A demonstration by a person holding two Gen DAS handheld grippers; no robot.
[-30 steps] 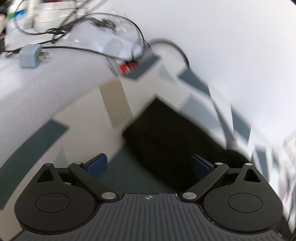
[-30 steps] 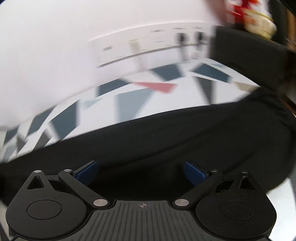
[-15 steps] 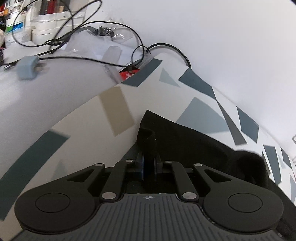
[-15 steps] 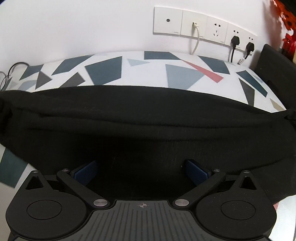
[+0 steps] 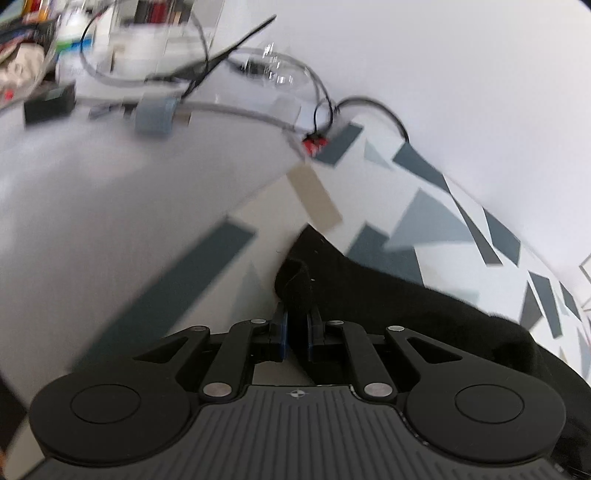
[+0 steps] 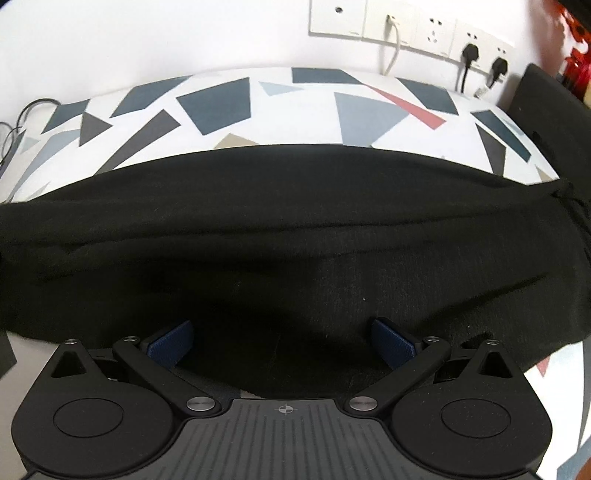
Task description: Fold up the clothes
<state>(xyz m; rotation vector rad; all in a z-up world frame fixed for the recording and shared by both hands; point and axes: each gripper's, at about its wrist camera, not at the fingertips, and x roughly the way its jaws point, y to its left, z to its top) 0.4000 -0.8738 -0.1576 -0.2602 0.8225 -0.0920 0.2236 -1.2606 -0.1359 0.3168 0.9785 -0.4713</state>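
Your left gripper (image 5: 297, 334) has its blue-padded fingers (image 5: 282, 332) drawn close together, pinching a bunched corner of the black knit garment (image 5: 369, 291). That corner rises as a small fold just above the fingertips, and the rest of the cloth trails off to the right across the white surface printed with grey, blue and tan geometric patches (image 5: 236, 243). The far end of this view is blurred; you can make out dark cables (image 5: 317, 96) and a grey plug block (image 5: 155, 114) beyond the printed cover.

Your right gripper (image 6: 282, 343) has its fingers (image 6: 170, 341) spread wide and holds nothing. The black garment (image 6: 295, 221) lies flat in a broad band across the patterned surface (image 6: 295, 107), filling the view from left to right. Its near edge sits between and just under the open fingers, with both blue pads over the cloth. Behind, a row of white wall sockets (image 6: 410, 27) with plugs runs along the wall.
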